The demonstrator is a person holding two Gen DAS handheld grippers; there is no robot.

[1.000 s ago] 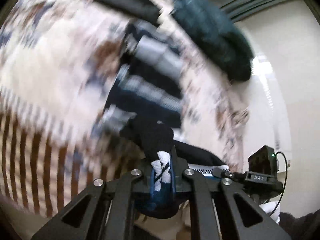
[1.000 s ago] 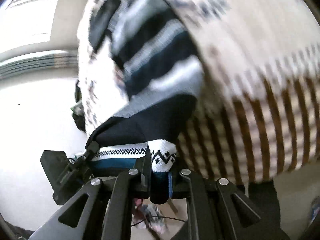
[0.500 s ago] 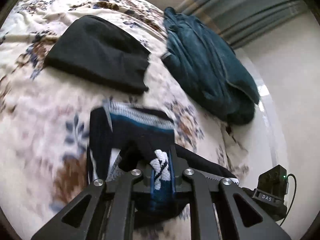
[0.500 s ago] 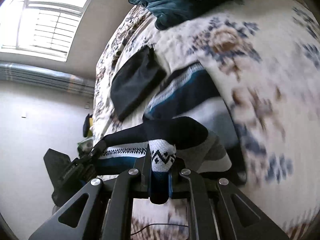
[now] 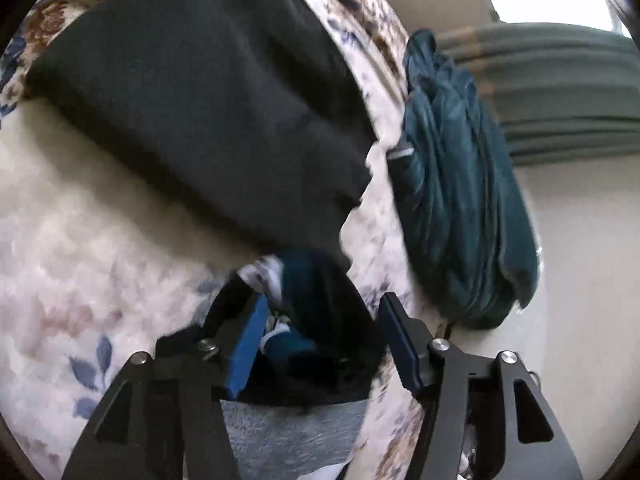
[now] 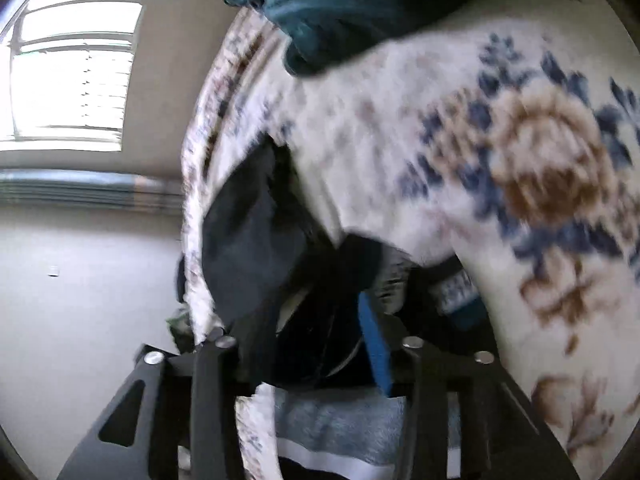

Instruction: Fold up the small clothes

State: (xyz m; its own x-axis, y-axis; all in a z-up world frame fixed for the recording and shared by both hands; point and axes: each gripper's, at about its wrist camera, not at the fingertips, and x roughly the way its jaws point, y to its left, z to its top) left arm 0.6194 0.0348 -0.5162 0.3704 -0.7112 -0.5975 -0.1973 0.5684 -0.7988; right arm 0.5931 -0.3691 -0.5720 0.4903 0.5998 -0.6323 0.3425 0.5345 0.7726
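A knitted garment [image 5: 306,280] with dark, teal, grey and white patterned bands lies bunched on the floral bedspread [image 5: 88,264], just below a folded black garment [image 5: 192,112]. My left gripper [image 5: 320,340] straddles its near edge. Its jaws are opening, the blue pads [image 5: 246,344] stand apart from the cloth, and the knit lies loose between them. In the right wrist view the same knitted garment [image 6: 340,420] lies under my right gripper [image 6: 316,344], whose jaws are also opening. One blue pad [image 6: 374,348] shows; dark cloth hides the other finger.
A crumpled teal garment [image 5: 452,208] lies at the bed's far edge, also seen as the teal garment [image 6: 340,8] in the right wrist view. The black garment [image 6: 248,240] sits just ahead of the right gripper. The floral bedspread [image 6: 500,152] stretches right. A window [image 6: 68,72] and wall lie beyond.
Both grippers swept forward and down over the bed with the knitted garment pinched in them. Now both have opened, and the garment's edge lies loose on the bedspread by the black garment.
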